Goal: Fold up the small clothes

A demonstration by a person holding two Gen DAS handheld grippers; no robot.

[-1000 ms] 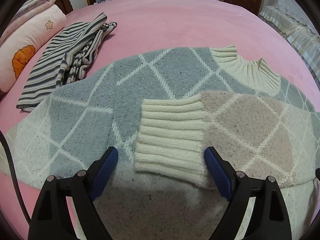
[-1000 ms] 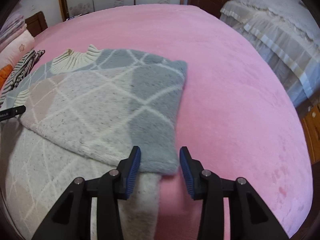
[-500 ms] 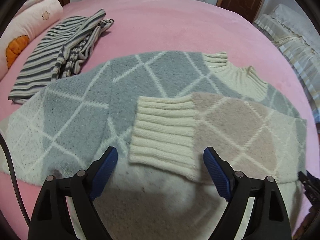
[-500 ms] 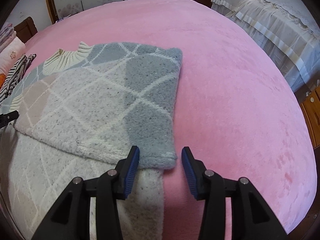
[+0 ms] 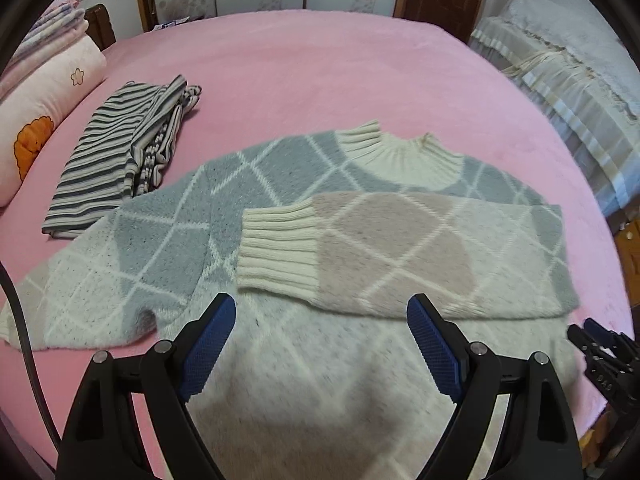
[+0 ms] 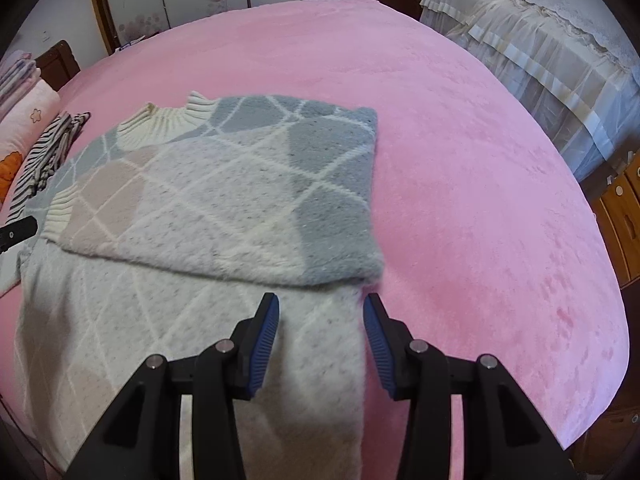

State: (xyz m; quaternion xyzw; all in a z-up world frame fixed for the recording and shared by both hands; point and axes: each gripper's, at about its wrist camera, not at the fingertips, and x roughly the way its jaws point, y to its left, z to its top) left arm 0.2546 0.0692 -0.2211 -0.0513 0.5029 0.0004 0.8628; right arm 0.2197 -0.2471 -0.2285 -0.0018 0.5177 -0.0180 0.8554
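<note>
Left gripper (image 5: 320,344): its blue pads are wide apart and hold nothing. It hangs over the bottom part of the fluffy grey, cream and pink sweater with white diamond lines (image 5: 248,216).

Right gripper (image 6: 320,332): its pads are apart too, and hold nothing. It sits over the sweater's right edge, just below the folded corner.

Folded sleeve (image 5: 400,256): it lies across the chest, with its cream ribbed cuff (image 5: 280,248) just ahead of the left gripper.

Other sleeve (image 5: 104,272): it is not folded yet. It sticks out flat to the left, long way pointing left and a bit toward the camera.

What matters next: I think this sleeve should come in next. It lies to the left of the left gripper, so that one is nearer. The right gripper is well apart from it.

Pink fuzzy bed (image 6: 460,160): the sweater lies flat on it.

Striped grey and white clothes (image 5: 116,164): folded, near the sweater's left shoulder.
</note>
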